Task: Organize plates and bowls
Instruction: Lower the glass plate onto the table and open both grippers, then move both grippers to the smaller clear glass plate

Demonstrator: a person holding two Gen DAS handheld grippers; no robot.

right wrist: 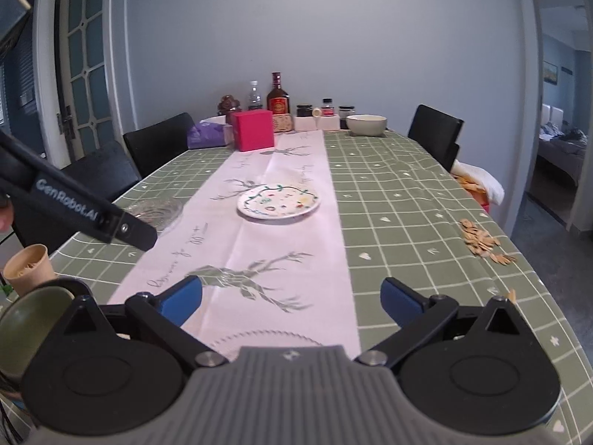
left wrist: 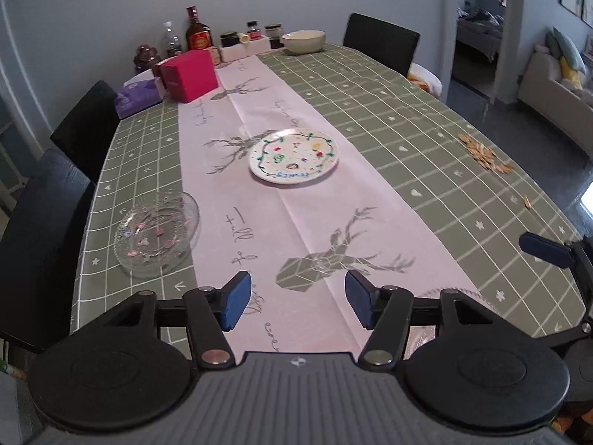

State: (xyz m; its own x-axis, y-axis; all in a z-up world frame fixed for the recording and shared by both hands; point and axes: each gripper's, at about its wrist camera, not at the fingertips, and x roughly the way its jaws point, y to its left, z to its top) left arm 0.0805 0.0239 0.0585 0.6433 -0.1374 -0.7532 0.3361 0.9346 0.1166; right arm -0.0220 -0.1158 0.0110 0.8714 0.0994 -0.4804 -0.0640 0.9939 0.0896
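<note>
Right wrist alone: paper cup (right wrist: 27, 269) at left; both grippers' jaws apart, empty.

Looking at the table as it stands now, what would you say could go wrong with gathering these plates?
The clear glass plate lies near the table's left edge; a clumsy grab might push it off. A glass dish sits just under the open right gripper, easy to clip. The painted plate lies flat on the runner, hard to get under.
</note>
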